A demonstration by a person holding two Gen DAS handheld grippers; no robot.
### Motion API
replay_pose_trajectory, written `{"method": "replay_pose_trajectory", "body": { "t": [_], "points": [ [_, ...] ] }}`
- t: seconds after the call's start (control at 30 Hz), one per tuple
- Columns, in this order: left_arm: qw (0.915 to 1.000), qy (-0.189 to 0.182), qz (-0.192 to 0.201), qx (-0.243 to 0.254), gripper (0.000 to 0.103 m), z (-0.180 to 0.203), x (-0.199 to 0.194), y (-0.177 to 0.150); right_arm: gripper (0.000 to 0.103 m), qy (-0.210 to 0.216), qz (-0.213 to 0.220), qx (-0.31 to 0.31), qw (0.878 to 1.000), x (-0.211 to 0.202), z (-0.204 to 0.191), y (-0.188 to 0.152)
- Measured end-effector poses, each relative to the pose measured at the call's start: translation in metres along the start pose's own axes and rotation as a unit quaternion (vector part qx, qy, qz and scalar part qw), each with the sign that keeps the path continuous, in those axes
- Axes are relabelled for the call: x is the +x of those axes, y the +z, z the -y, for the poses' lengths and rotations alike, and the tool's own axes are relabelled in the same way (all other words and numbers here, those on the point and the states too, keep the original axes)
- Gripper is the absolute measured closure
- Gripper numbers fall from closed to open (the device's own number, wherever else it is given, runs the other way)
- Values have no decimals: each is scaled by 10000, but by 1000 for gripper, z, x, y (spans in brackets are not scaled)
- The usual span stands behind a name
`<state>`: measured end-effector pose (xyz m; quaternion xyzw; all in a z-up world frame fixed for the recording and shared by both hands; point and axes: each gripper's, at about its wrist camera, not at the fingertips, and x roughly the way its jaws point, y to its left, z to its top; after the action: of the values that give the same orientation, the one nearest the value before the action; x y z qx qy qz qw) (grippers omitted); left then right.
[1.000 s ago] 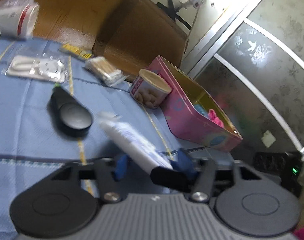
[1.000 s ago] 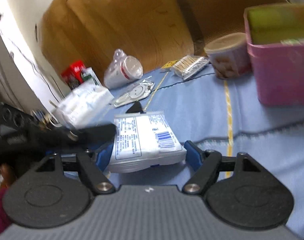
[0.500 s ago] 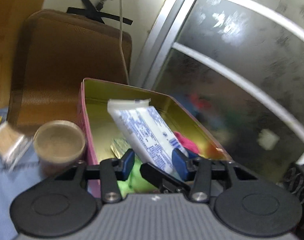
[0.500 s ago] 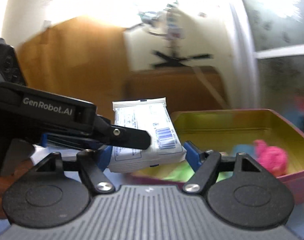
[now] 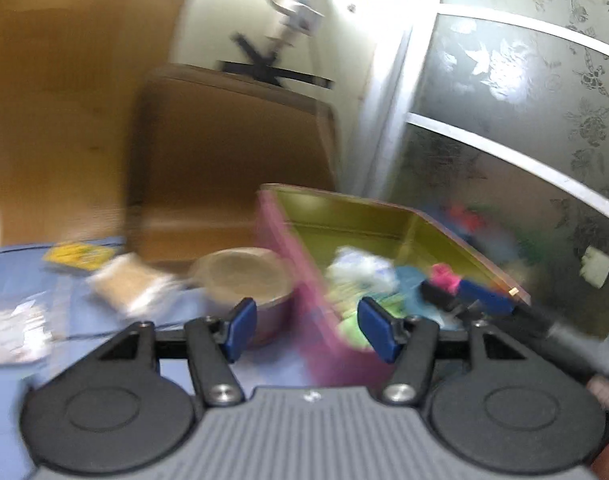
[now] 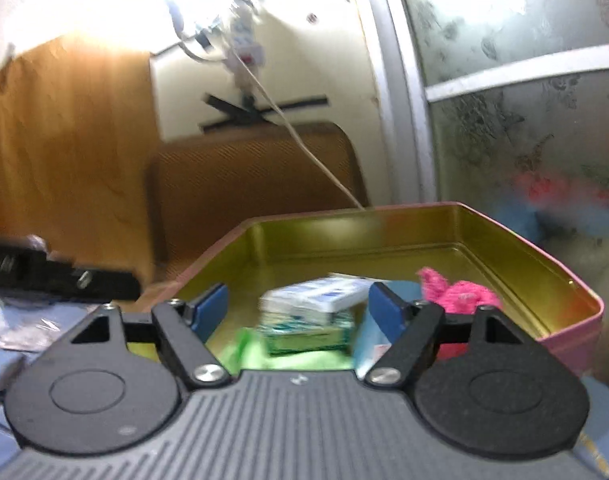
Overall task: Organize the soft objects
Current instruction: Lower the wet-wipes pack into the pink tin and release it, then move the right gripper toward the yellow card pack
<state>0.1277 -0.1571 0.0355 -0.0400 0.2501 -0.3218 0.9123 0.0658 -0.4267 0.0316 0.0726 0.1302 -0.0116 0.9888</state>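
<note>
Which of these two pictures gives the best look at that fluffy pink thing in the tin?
The right wrist view: the pink fluffy thing lies fairly sharp inside the pink tin, near its right wall. In the left wrist view the pink fluffy thing is just a small, blurred pink blob.

The left gripper (image 5: 306,330) has a grey ribbed body with a small white mark at its front edge, flanked by two round black discs, each with a faint inner ring. Black angled links run forward from silver screws to two flat blue pads (image 5: 240,326). The right gripper (image 6: 298,314) is built alike — same ribbed grey housing, same black discs, silver screws at the link pivots, blue pads (image 6: 386,314). Left of the right gripper's body, a long black casing with white lettering — too blurred to read — carries one silver screw.
</note>
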Motion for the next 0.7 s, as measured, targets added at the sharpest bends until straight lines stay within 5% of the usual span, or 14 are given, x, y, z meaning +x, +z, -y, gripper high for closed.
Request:
{"method": "replay_pose_trajectory", "body": {
  "t": [0.2,0.37,0.47,0.57,0.7],
  "points": [
    [9925,1212,41,-150,46,-73,-53,-33,37,1051,-52,-605,9926,-2,-67,-2],
    [9706,2278,212,-751,46,-147,-73,-44,42,1805,-649,-935,9770,33,-125,-6],
    [9649,2243,378,-1312,46,-176,-77,-49,46,2037,-1052,-1055,9676,78,-163,3],
    [9681,2070,386,-1361,46,-184,-77,-53,45,1900,-1404,-1135,9650,141,-199,21],
    [9730,1875,453,-1269,39,-185,-83,-53,13,1544,-2455,-1339,9476,245,-238,26]
  ]
}}
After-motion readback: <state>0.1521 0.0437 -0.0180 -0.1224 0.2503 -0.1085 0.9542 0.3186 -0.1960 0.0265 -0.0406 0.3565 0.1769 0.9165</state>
